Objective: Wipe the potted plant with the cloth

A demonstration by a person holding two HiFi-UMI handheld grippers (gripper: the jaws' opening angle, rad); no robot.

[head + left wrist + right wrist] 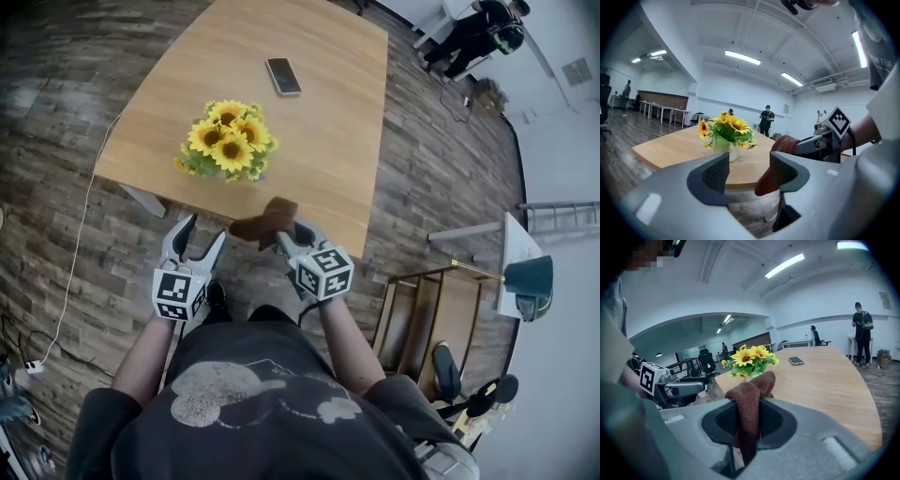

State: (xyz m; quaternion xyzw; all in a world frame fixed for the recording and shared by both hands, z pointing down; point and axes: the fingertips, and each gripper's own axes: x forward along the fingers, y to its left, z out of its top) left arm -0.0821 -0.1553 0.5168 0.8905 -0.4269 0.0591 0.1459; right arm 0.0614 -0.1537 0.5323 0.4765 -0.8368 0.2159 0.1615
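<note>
A wooden table (328, 141) carries a potted plant (227, 141) of yellow sunflowers near its front edge; the pot seems pale. In front of the plant, off the table edge, the left tongs (206, 231) stand partly open and empty. Beside them the right tongs (284, 238) are clamped on a brown cloth (265, 221), just short of the plant. A phone (282, 76) lies beyond the plant.

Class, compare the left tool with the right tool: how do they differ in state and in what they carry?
The left tool holds its jaws apart; the right tool has them clamped. The left tool is empty; the right tool grips the brown cloth. Both point toward the potted plant on the table.
</note>
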